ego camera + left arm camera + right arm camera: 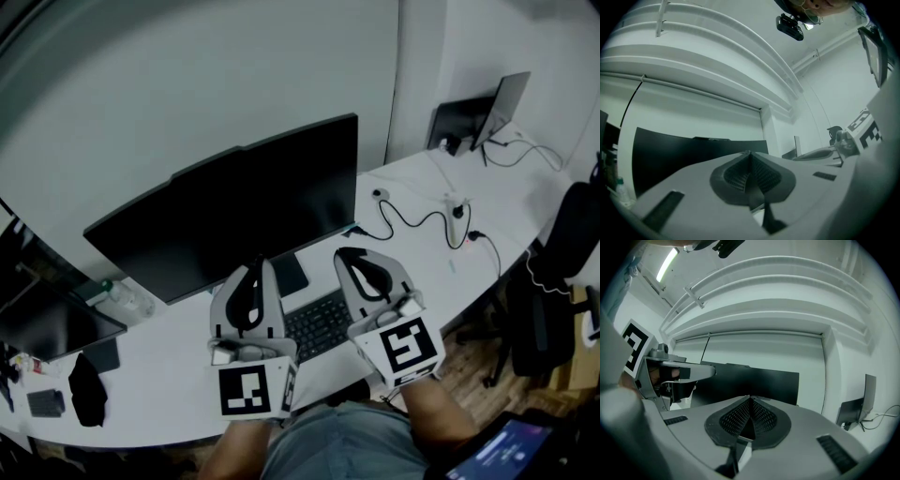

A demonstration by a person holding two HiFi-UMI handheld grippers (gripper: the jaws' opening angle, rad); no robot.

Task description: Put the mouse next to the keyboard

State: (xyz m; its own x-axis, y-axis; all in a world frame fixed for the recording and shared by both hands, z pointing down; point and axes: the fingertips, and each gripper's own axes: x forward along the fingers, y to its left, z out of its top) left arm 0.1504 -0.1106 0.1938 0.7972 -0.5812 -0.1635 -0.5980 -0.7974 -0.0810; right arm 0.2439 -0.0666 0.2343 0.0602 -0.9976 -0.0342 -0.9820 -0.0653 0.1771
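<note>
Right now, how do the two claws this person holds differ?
The left claw points at the middle of the monitor, the right claw at its lower right corner. The left claw's marker cube shows a different square pattern from the right claw's. Both are shut, empty and held over the keyboard.

No legible text — only square markers [250, 391] on the left gripper [254, 272] and right gripper [354, 258].

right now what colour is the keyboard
Black; the keyboard shows best in the head view.
</note>
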